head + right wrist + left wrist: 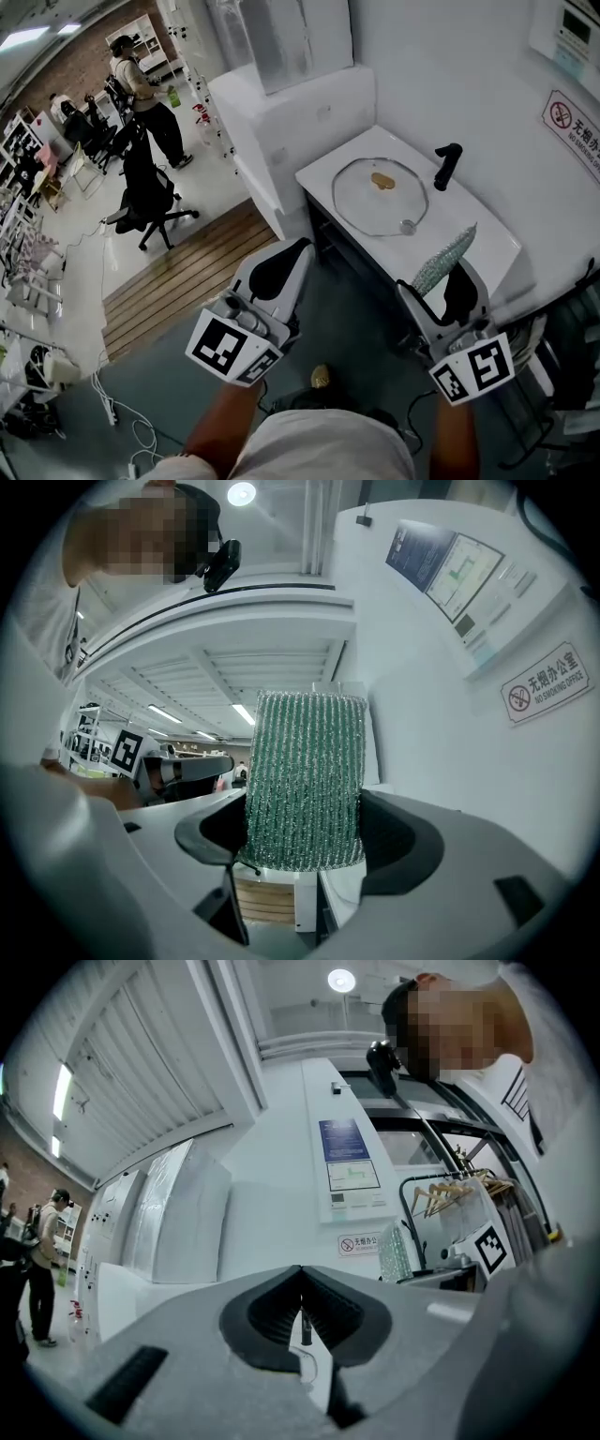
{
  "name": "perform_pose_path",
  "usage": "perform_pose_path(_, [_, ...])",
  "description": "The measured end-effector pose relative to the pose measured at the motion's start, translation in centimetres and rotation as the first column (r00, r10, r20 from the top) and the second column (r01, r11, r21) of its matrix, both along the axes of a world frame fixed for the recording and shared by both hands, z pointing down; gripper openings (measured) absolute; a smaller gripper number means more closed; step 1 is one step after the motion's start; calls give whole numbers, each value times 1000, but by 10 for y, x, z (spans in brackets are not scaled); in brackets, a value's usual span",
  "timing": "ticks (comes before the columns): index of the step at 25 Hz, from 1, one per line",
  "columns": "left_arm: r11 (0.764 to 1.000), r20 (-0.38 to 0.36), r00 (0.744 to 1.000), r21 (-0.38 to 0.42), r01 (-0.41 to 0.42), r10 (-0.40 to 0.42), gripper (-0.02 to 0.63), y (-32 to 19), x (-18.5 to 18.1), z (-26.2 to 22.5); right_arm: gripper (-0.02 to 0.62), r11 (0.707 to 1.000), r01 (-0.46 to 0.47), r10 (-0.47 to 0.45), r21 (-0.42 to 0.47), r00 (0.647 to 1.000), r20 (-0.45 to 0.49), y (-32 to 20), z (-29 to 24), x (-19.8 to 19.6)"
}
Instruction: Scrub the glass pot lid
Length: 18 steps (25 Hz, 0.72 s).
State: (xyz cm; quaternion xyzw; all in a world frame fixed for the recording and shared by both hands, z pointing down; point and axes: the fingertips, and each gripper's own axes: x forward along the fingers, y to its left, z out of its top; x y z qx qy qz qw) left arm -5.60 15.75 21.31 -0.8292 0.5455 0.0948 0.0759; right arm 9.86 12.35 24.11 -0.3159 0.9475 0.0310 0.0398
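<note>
Glass pot lid (380, 197) lies flat on the white tabletop (487, 246), ahead of both tongs and touched by neither. It has a brown smear (382, 181) near its middle. The right tongs (446, 279) are clamped on a green glittery scrub pad (305, 780), which sticks out past their tips toward the lid. The left tongs (302, 1286) are fully closed with nothing between them, and are held beside the right tongs and farther from the lid.
</note>
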Motion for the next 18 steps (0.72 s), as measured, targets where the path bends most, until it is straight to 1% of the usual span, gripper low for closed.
perform_pose_path(8, [999, 3, 999, 2, -41, 41, 15, -53, -52, 3, 348, 998, -63, 63, -9, 998, -23, -49, 5, -40])
perform_pose_path(18, [997, -24, 997, -20, -72, 72, 15, -86, -67, 13, 348, 995, -99, 98, -24, 994, -57, -80, 9, -52])
